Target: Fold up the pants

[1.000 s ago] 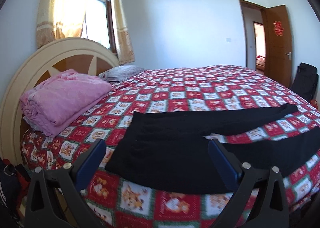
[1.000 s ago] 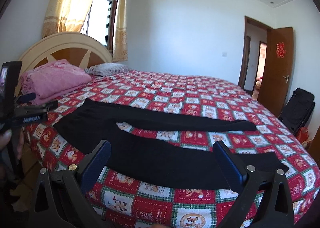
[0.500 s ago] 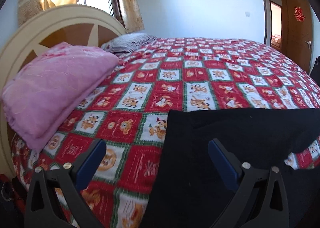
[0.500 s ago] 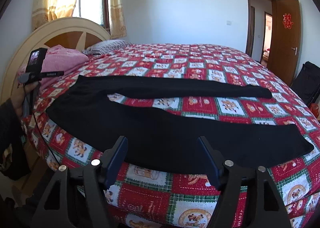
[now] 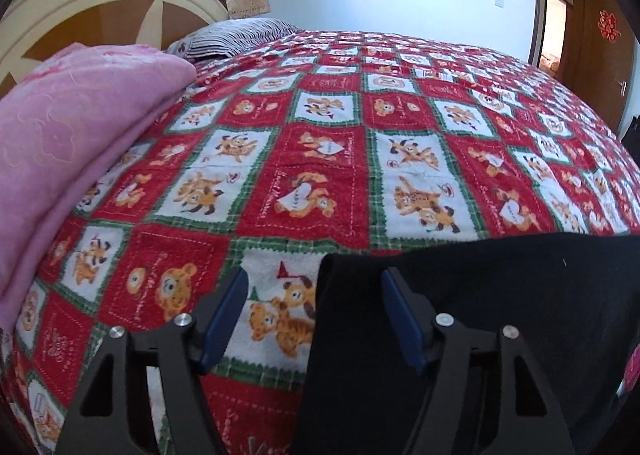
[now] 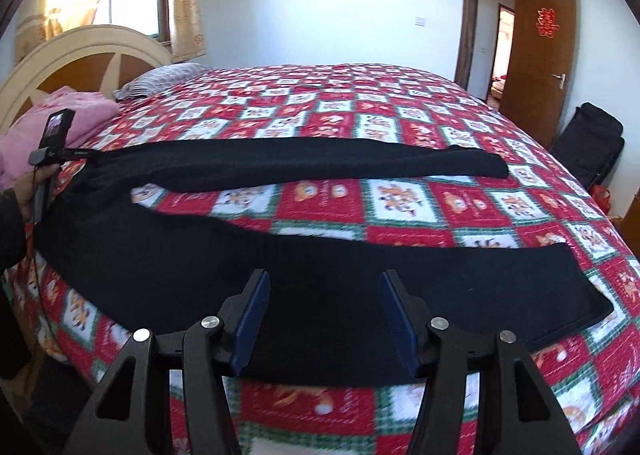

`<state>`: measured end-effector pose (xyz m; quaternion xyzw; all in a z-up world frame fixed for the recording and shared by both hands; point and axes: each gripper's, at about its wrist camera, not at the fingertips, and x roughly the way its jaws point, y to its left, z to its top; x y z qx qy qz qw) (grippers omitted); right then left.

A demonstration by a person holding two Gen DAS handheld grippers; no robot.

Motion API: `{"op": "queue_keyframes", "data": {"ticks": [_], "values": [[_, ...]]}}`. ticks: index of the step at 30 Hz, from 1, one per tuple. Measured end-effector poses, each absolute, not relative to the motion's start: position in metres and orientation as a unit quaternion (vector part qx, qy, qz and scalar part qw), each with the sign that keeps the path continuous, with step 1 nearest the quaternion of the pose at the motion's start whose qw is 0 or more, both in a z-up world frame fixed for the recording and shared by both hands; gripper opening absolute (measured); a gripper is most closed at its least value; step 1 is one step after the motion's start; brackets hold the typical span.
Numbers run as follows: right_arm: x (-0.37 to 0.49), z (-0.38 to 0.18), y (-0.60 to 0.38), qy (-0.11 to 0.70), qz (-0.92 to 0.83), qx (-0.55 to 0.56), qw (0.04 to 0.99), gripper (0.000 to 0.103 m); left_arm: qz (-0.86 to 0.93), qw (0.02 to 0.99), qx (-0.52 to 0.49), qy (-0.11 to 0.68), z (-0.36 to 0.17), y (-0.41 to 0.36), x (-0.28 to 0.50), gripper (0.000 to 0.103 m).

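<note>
The black pants [image 6: 248,255] are laid flat on the bed quilt [image 6: 400,127], legs spread apart. Both jaw sets have just been closing, still ungripped: left gripper [image 5: 314,307] straddles the waist corner; right gripper [image 6: 324,315] hovers over the near leg.

One pair of black pants [image 6: 168,255] — one pink blanket [image 5: 68,143] — one striped pillow [image 5: 236,37] — two tools.

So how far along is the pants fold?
Nothing folded yet: the black pants lie flat, legs apart, on the bedspread. Both jaws have been closing, left gripper at the waist corner, right gripper over the near leg. Gripping and folding remain.
</note>
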<state>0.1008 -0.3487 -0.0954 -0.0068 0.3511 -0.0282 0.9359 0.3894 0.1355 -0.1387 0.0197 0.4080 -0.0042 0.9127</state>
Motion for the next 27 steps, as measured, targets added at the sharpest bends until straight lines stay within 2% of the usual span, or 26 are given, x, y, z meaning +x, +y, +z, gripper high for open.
{"op": "queue_keyframes", "data": {"ticks": [10, 14, 16, 18, 20, 22, 26, 27], "values": [[0.131, -0.085, -0.407, 0.352, -0.055, 0.037, 0.934, 0.055, -0.04, 0.892, -0.032, 0.449, -0.154, 0.144, 0.407, 0.071], [0.144, -0.075, -0.431, 0.337, -0.068, 0.042, 0.938, 0.055, -0.038, 0.892, -0.021, 0.449, -0.153, 0.14, 0.407, 0.071], [0.15, -0.072, -0.443, 0.333, -0.076, 0.045, 0.939, 0.054, -0.029, 0.9, -0.025, 0.434, -0.147, 0.143, 0.404, 0.066], [0.155, -0.069, -0.455, 0.333, -0.087, 0.048, 0.938, 0.054, -0.041, 0.91, -0.046, 0.41, -0.14, 0.146, 0.399, 0.065], [0.157, -0.068, -0.462, 0.333, -0.091, 0.05, 0.937, 0.054, -0.047, 0.903, -0.027, 0.427, -0.145, 0.141, 0.402, 0.065], [0.159, -0.068, -0.464, 0.332, -0.092, 0.045, 0.938, 0.054, -0.055, 0.896, -0.018, 0.44, -0.151, 0.137, 0.405, 0.06], [0.165, -0.071, -0.466, 0.335, -0.09, 0.043, 0.937, 0.054, -0.058, 0.896, -0.02, 0.44, -0.152, 0.136, 0.406, 0.059], [0.167, -0.071, -0.467, 0.337, -0.089, 0.043, 0.936, 0.054, -0.061, 0.897, -0.021, 0.438, -0.152, 0.136, 0.407, 0.054]]}}
